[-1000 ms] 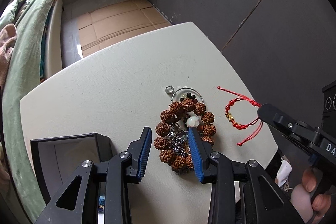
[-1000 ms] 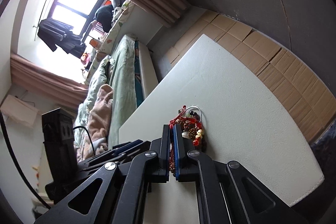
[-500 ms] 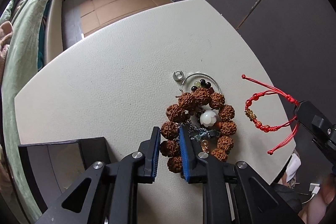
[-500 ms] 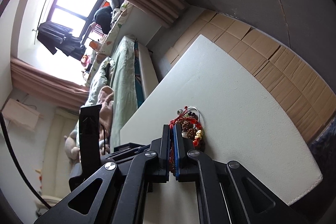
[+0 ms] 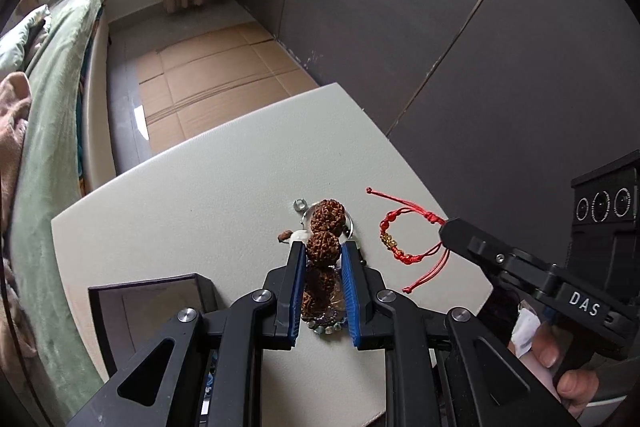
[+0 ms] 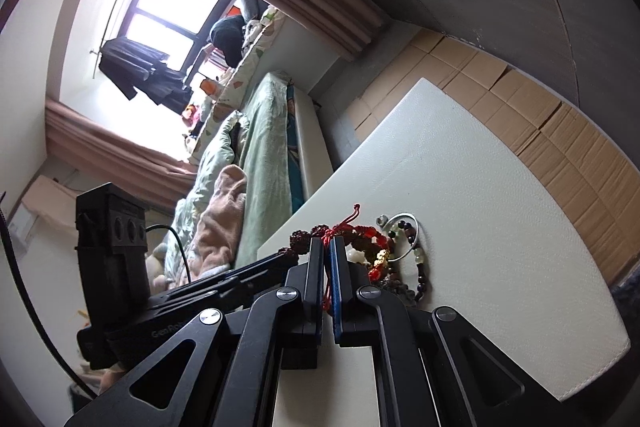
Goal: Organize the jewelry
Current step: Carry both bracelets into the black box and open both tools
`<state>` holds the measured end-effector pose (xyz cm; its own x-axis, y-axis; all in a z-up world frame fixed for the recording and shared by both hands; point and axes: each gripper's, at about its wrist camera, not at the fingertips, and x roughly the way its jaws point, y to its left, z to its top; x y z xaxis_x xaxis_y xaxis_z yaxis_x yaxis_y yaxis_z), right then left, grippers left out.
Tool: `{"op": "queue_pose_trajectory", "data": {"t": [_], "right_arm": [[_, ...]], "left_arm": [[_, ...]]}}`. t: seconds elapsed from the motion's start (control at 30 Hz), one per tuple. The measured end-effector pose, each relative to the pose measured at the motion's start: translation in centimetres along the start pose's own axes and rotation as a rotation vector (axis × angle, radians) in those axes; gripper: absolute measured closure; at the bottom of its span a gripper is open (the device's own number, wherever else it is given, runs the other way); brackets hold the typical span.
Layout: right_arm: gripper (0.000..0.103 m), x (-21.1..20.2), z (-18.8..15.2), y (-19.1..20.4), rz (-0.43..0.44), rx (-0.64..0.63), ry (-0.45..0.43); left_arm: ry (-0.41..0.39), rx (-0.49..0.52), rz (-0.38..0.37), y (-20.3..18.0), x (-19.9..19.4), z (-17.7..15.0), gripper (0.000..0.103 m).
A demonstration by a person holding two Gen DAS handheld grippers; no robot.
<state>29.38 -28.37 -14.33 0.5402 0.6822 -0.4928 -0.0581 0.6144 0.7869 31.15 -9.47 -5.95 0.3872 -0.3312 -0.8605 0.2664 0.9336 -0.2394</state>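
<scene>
My left gripper (image 5: 322, 255) is shut on a brown rudraksha-bead bracelet (image 5: 327, 217) and holds it raised above the white table (image 5: 192, 211). My right gripper (image 6: 329, 247) is shut on the cords of a red string bracelet (image 5: 396, 239) with gold beads, which hangs off the table; it also shows in the right wrist view (image 6: 370, 239). A silver bangle with dark beads (image 6: 408, 231) and a small silver ring (image 5: 299, 203) lie on the table under the raised bracelet. An open dark jewelry box (image 5: 148, 311) stands at the table's front left.
A bed with a green cover (image 5: 48, 131) runs along the left of the table. Cardboard sheets (image 5: 212, 67) cover the floor beyond it. Dark wardrobe doors (image 5: 440, 27) stand to the right. The table's near right edge (image 6: 592, 375) is close to the grippers.
My left gripper closed on the brown bead bracelet and lifted it off the table. The right gripper stayed shut on the red string bracelet, held near the table's right edge.
</scene>
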Motion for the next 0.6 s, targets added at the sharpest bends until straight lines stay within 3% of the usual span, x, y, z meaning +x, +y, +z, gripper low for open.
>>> {"op": "queue_pose_trajectory", "data": {"t": [0.3, 0.6], "right_arm": [[0.098, 1.1, -0.9, 2.9, 0.101, -0.086, 0.001], [0.098, 2.9, -2.9, 6.9, 0.197, -0.184, 0.028]], "left_arm": [[-0.124, -0.026, 0.036, 1.5, -6.9, -0.8, 0.084], [-0.198, -0.091, 0.093, 5.3, -11.1, -2.7, 0.084]]}}
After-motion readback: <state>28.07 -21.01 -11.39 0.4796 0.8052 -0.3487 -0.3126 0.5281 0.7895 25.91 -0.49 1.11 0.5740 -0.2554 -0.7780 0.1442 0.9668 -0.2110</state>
